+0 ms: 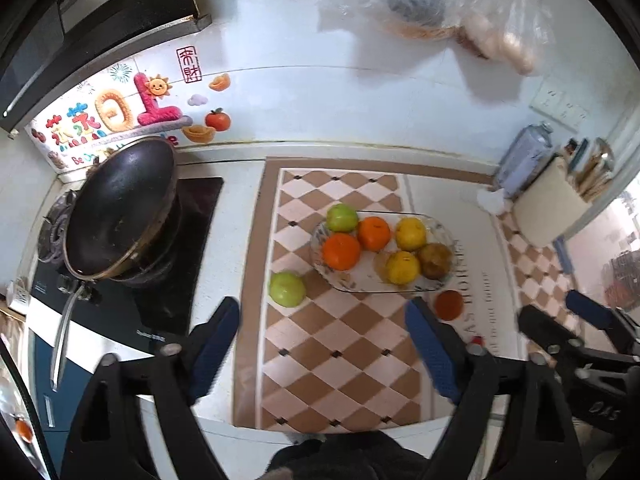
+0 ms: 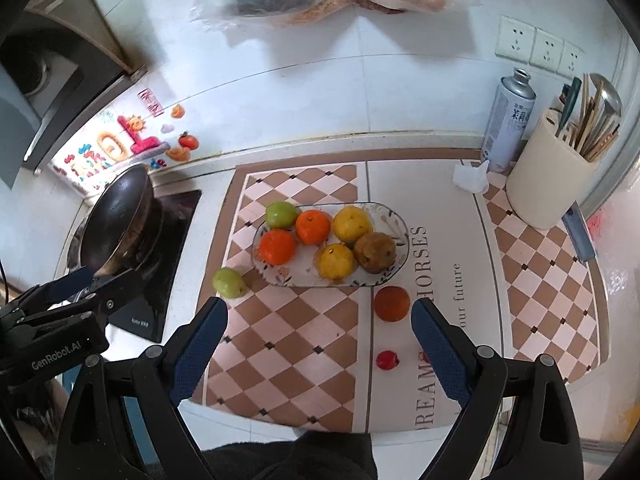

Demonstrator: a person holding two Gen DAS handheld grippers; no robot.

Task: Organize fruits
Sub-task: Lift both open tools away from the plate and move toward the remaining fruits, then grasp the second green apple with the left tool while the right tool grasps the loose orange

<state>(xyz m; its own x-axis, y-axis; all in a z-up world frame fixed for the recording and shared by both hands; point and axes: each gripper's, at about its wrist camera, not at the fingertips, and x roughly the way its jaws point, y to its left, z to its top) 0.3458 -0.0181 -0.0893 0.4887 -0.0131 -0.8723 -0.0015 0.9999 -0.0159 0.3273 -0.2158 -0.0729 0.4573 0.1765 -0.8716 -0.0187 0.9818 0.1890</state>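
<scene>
Both the left gripper (image 1: 322, 344) and the right gripper (image 2: 318, 346) hang with jaws wide apart and nothing between them. The glass dish (image 2: 394, 254) holds six fruits. A green apple (image 2: 229, 283) lies off the dish at about 8 o'clock, a dark orange (image 2: 392, 304) at about 5 o'clock, and a small red fruit (image 2: 387, 360) nearer still. All look round, firm and smooth, likely to roll; pinching each across its widest middle seems safest.
</scene>
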